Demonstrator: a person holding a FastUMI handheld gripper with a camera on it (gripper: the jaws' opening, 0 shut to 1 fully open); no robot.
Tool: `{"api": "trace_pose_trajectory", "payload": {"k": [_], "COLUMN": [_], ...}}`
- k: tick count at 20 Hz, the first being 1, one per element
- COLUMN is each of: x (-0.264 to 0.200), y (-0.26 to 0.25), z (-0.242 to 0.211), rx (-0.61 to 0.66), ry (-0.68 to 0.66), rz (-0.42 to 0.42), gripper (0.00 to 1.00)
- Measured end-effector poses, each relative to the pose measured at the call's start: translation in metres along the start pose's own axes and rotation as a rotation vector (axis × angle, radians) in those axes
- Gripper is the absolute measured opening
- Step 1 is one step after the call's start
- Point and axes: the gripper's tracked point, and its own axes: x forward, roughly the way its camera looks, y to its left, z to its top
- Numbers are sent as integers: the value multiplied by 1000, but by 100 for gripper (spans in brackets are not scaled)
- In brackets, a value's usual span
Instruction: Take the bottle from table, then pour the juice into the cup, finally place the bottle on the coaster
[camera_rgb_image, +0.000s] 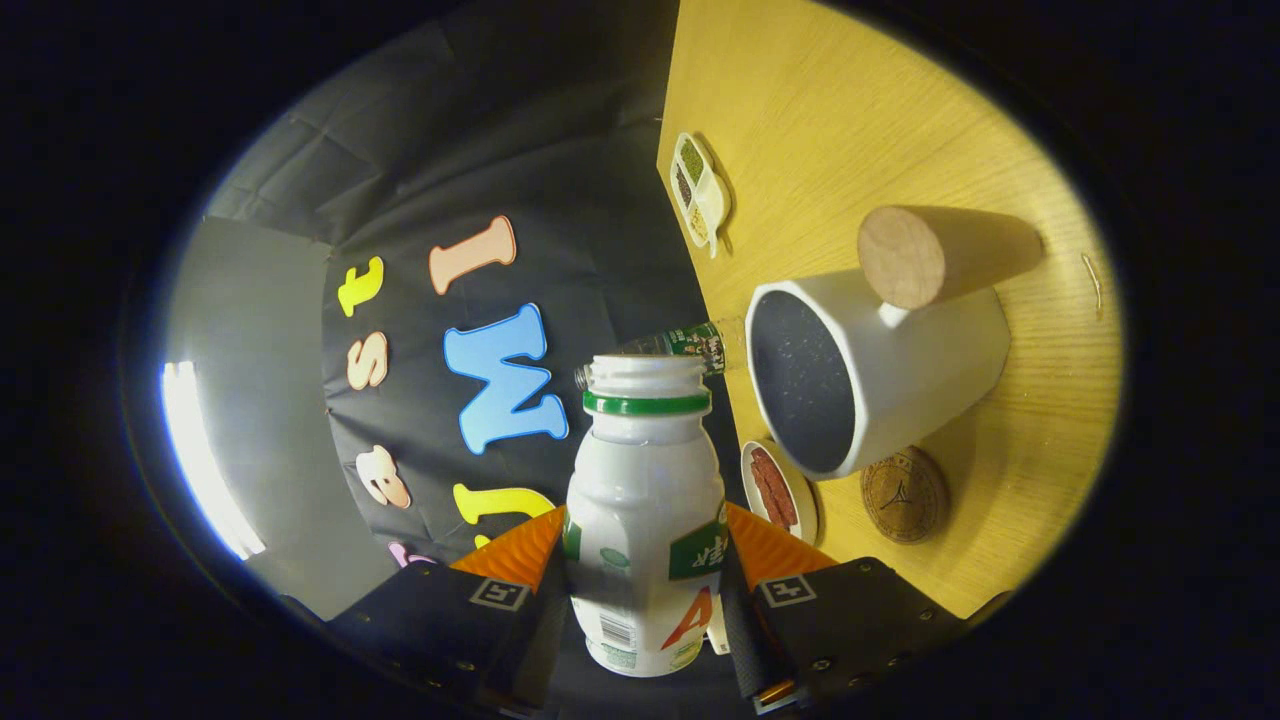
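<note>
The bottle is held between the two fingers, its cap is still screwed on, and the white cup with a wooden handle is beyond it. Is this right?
Not quite. In the gripper view the bottle, clamped by the gripper, has no cap: its mouth is open above the green ring. The white cup with the wooden handle does lie beyond it.

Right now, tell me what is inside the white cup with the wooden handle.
The white cup with the wooden handle shows a dark speckled inside, with no juice visible; its bottom is too dark to tell. The claw is shut on the white uncapped bottle.
</note>
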Motion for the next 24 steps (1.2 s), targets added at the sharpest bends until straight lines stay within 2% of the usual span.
{"api": "trace_pose_trajectory", "payload": {"k": [12,15,21,24], "x": [-5,-1,-2,2], "y": [0,-10,-16,-18], "z": [-16,-16,-30,-29], "rx": [-569,-746,-1046,-1245], "ry": [22,24,25,0], "rz": [-39,-83,-98,-126], "gripper": [69,69,69,69]}}
